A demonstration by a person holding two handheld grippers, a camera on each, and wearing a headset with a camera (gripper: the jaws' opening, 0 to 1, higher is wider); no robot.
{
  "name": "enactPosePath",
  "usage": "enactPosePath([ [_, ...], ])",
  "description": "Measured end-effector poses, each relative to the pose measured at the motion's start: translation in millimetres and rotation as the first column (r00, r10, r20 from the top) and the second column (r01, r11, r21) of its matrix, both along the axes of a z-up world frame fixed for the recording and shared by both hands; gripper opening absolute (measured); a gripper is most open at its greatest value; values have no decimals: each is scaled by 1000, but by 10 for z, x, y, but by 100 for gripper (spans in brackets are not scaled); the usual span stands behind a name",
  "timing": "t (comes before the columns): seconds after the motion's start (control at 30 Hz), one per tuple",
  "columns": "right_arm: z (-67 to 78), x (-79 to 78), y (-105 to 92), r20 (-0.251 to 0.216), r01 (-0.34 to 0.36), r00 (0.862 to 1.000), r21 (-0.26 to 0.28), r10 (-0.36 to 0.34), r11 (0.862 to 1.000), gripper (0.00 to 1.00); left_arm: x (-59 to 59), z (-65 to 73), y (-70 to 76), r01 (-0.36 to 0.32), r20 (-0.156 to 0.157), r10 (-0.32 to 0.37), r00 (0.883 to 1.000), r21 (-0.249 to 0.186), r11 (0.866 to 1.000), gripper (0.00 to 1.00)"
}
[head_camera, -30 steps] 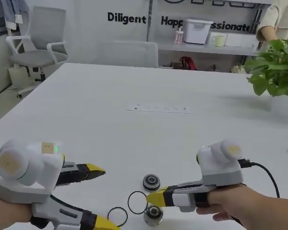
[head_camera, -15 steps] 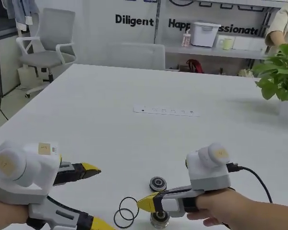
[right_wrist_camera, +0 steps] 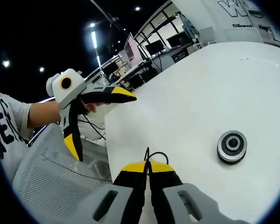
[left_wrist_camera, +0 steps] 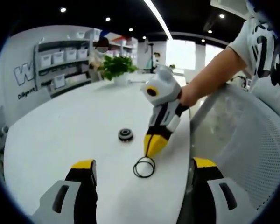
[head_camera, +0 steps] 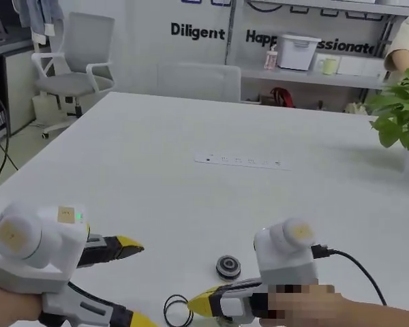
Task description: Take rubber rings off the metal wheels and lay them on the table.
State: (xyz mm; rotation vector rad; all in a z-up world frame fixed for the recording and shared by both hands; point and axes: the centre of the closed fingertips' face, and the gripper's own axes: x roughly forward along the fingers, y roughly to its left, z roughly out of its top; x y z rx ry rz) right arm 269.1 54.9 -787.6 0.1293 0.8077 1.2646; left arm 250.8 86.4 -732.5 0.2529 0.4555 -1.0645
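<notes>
Head view had tilted up a little, yet against the desk [head_camera: 157, 170] some things had truly changed. The two rubber rings [head_camera: 176, 310], side by side a second before, now overlapped near the front edge, and the right tool [head_camera: 196, 304] had come down onto them. Its jaws were pressed together, and the right gripper view showed them seemingly pinching the rim of one rubber ring [right_wrist_camera: 157, 154], a thin black loop just past the yellow tips. The left tool [head_camera: 135, 281] stayed spread wide, holding nothing, just left of the rings. One metal wheel [head_camera: 228, 267] lay flat on the desk, just beyond the right tool and apart from the rings. On a far shelf [head_camera: 307, 75] stood a white lidded bin [head_camera: 296, 51], its contents hidden.
</notes>
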Motion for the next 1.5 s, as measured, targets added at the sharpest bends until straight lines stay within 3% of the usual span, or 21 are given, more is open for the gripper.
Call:
enactPosePath([
  [0.4,-91,10,-20,68,-25,997,-57,29,998,3,7,3,8,-5,-3,5,1000,1,1000,85],
  [0.87,-51,3,-14,152,-55,986,-78,67,995,25,22,6,-16,-1,-6,1,1000,2,1000,85],
  [1.3,123,94,-80,207,-41,977,-39,48,998,34,127,32,-30,-9,-6,9,1000,1,1000,84],
  [1.5,240,208,-176,257,-3,966,-13,6,1000,40,186,1,-138,4,-11,-4,1000,-5,1000,83],
])
